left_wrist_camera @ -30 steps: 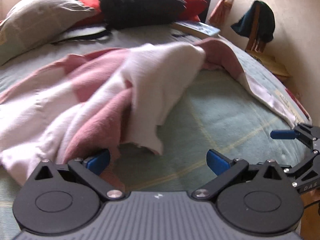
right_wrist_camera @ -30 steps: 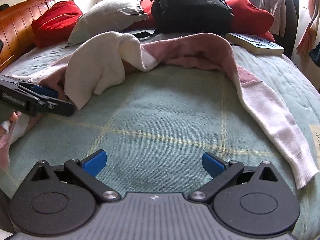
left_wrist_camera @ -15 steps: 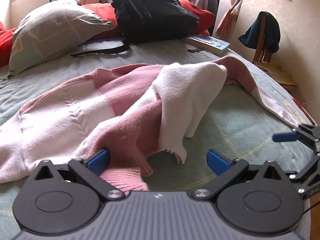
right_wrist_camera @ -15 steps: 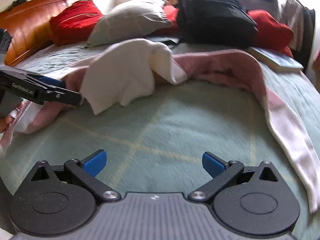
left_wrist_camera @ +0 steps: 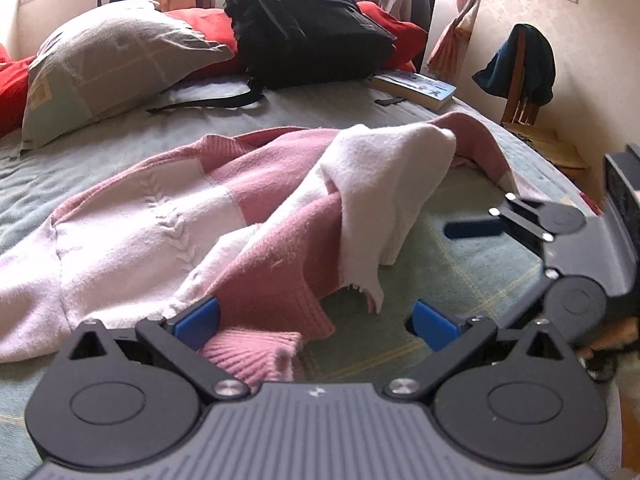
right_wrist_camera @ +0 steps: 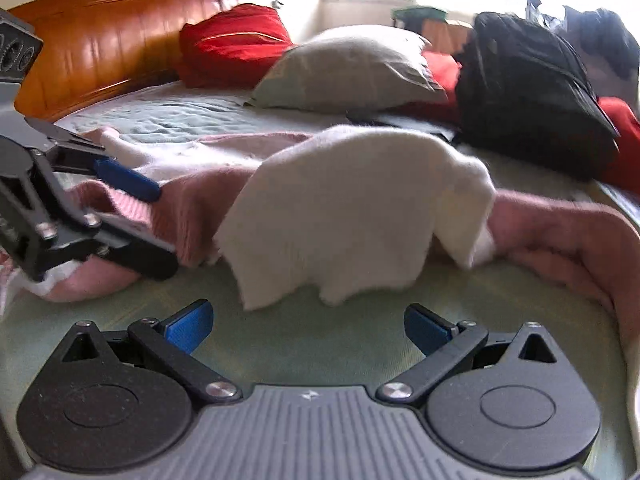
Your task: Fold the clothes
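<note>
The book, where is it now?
In the left wrist view the book lies on the bed's far right, beside the black backpack, beyond the sweater.

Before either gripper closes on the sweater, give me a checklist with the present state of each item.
1. Left gripper open: ok, fingers spread wide.
2. Ribbed pink hem between the left gripper's fingers: ok, it lies by the left finger.
3. Right gripper open: ok.
4. Cloth between the right gripper's fingers: not ok, only green bedspread; the sweater's white fold lies ahead.
5. Sweater flat: not ok, bunched and folded over itself.
6. Backpack and book off the sweater: ok.
</note>
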{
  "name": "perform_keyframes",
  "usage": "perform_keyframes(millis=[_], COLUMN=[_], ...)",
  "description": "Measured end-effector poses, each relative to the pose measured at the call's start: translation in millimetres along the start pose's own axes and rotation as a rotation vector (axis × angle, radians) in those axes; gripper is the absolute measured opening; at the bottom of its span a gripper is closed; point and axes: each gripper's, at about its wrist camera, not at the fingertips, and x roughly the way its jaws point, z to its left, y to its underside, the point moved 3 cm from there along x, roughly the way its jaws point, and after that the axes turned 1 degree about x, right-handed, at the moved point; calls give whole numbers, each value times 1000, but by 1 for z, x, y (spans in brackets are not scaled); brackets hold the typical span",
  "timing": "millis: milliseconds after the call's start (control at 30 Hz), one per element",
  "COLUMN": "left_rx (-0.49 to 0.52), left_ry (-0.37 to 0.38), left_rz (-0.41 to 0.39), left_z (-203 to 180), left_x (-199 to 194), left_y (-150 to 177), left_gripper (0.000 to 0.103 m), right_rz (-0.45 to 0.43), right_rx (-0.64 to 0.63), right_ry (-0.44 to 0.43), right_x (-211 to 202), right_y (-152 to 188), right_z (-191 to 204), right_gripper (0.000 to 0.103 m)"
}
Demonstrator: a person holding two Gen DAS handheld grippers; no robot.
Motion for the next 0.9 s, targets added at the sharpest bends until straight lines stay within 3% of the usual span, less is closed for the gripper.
perform_keyframes(millis=[167,433,633,767,900], left_rx=[-7,-32,-30,-12,-7], left_ry=[9,37,49,66,60], left_rz=[-5,-10,-11,-13,-19], left_z=[4,6,0,-9,-15], left_x=[3,-2,-11,-19,-28], left_y=[1,0,4,9,12], left_gripper=[102,102,102,102,102], right_rz=[5,-24,-31,-40,-23], right_rx=[-40,-8,53,35,78], right_ry=[-8,-224,-369,-379,-345], right_x=[15,40,6,-22,-13], right_y=[-7,-24,-23,-18,-17], right_z=[-20,-37,-30,-24,-32], right_gripper=[103,103,103,103,103])
